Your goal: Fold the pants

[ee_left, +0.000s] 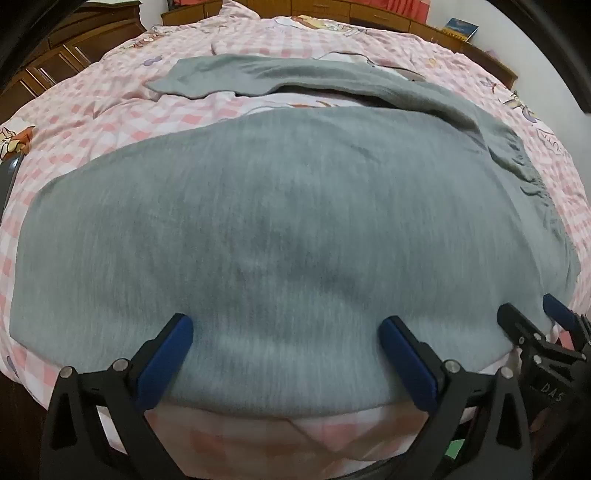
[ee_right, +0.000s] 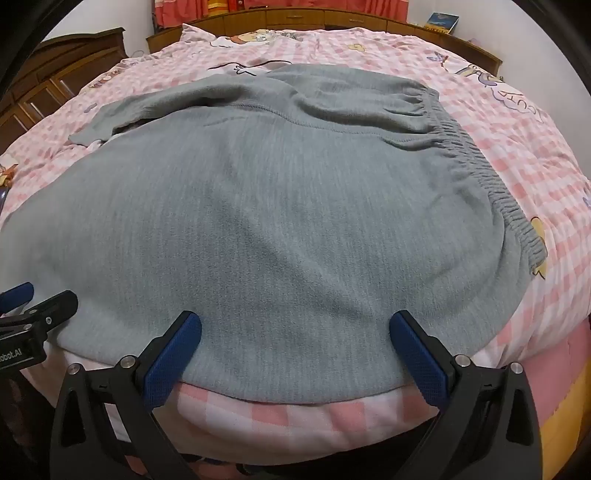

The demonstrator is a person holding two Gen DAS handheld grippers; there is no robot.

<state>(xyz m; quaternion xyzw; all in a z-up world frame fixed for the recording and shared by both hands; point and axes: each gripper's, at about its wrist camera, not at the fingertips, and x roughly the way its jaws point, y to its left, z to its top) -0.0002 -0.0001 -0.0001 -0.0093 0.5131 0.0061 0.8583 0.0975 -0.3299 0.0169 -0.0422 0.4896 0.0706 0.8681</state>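
Observation:
Grey sweatpants [ee_left: 295, 221] lie spread on the pink checked bed, also in the right wrist view [ee_right: 277, 221]. The elastic waistband [ee_right: 491, 184] is at the right; the far leg [ee_left: 229, 74] stretches to the back left, the near leg lies along the bed's front edge. My left gripper [ee_left: 288, 332] is open, its blue fingers straddling the near edge of the fabric. My right gripper [ee_right: 295, 328] is open too, at the same edge, further right. Each gripper shows in the other's view: the right one [ee_left: 532, 317], the left one [ee_right: 40, 299].
The pink checked quilt [ee_right: 517, 122] covers the bed, with its front edge [ee_right: 277, 417] just below the grippers. A wooden headboard ledge [ee_right: 332, 18] with a book [ee_right: 441, 22] runs along the back. Dark wooden cabinets [ee_left: 55, 55] stand at the left.

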